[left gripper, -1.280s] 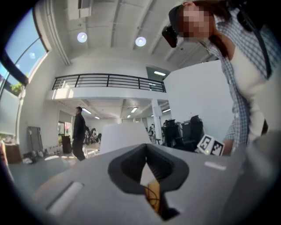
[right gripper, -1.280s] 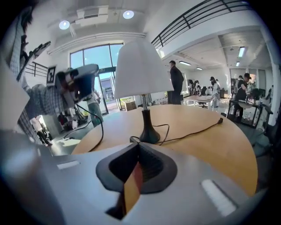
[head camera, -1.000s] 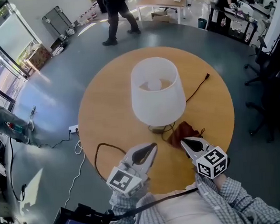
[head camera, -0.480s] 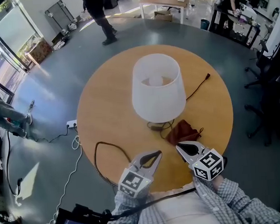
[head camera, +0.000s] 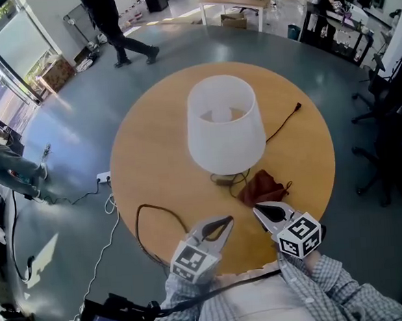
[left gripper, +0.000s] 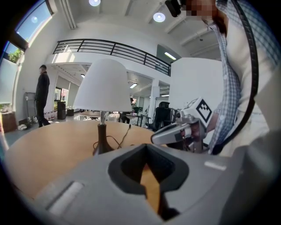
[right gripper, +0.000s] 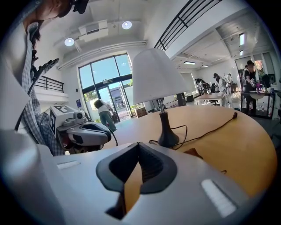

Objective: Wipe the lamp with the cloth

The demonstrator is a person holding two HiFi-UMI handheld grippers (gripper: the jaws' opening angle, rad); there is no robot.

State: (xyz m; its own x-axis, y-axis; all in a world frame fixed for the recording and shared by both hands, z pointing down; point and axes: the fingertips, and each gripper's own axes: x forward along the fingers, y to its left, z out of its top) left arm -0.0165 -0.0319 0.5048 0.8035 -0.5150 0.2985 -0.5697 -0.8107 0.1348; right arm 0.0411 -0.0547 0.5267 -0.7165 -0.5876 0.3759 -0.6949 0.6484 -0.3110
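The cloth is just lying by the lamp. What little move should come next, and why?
Probably open the right gripper and ease it forward onto the cloth: it lies on the table just ahead of those shut, empty jaws, beside the lamp.

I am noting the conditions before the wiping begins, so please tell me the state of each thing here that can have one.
lamp: upright on the table, shade on.
cloth: crumpled on the table beside the lamp, not held.
cord plug: lying on the table, not plugged in.
left gripper: fingers shut, holding nothing.
right gripper: fingers shut, holding nothing.
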